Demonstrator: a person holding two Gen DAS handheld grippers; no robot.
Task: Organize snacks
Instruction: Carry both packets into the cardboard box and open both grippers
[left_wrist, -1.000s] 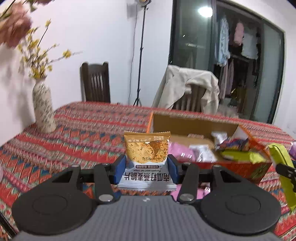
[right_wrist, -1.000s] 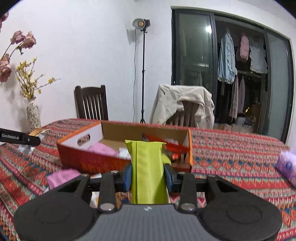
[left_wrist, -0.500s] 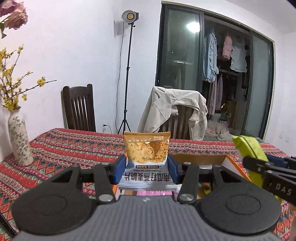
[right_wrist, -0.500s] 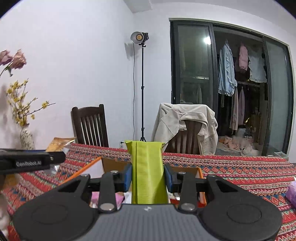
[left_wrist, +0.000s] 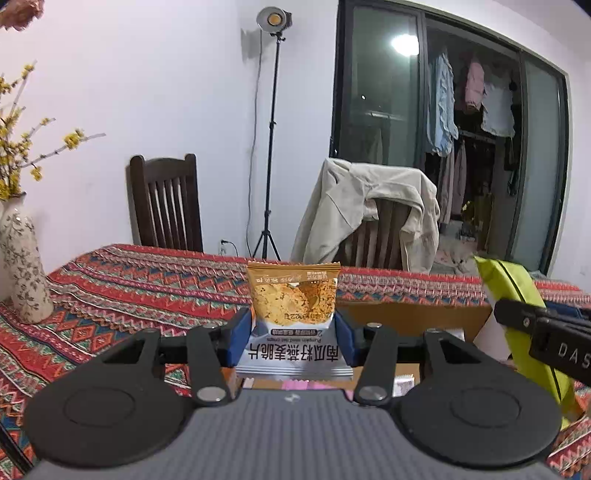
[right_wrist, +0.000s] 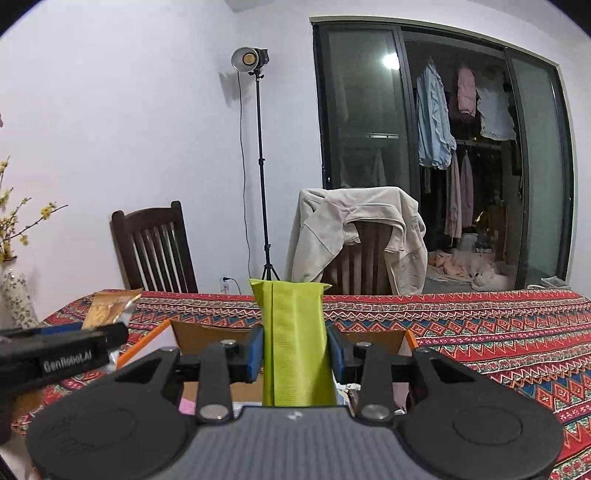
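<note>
While the left gripper (left_wrist: 293, 341) pinches an oat-crisp packet (left_wrist: 293, 317) and the right gripper (right_wrist: 295, 354) a green pouch (right_wrist: 293, 343), both hover over the cardboard box (right_wrist: 207, 334), awaiting release.

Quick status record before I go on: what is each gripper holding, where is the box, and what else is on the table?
left gripper: shut on orange oat-crisp packet, held upright
right gripper: shut on lime-green packet, upright
cardboard box: open, on the table just beyond both grippers; a pink item shows inside
tablecloth: patterned red
vase: at the table's left edge
</note>
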